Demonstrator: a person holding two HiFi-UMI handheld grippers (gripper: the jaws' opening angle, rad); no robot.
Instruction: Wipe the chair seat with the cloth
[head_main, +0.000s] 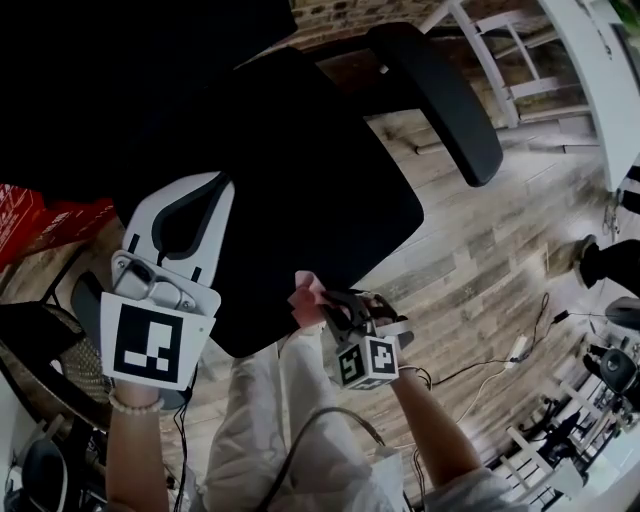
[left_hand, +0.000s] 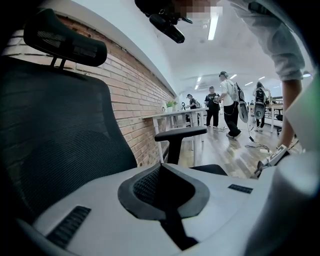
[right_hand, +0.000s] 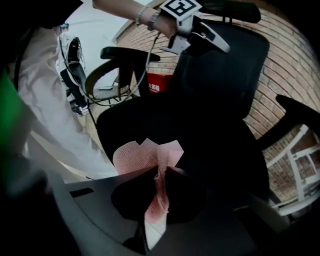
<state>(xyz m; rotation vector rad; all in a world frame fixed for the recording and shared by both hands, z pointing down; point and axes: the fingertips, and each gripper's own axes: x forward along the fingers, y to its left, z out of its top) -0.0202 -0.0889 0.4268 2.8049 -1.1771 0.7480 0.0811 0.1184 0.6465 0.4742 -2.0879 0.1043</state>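
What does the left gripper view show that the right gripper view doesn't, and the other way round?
Only the left gripper view: people standing far down the room under ceiling lights, and the left tongs closed on nothing.
Only the right gripper view: the pink cloth pinched in the right tongs, with the chair seat beyond and a red box behind.
Both: the black chair's backrest and the brick wall.

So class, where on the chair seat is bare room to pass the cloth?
Free: the seat, middle and far side, toward the armrest. Crowded: its left part under the left claw, and the near edge where the right claw holds the cloth.
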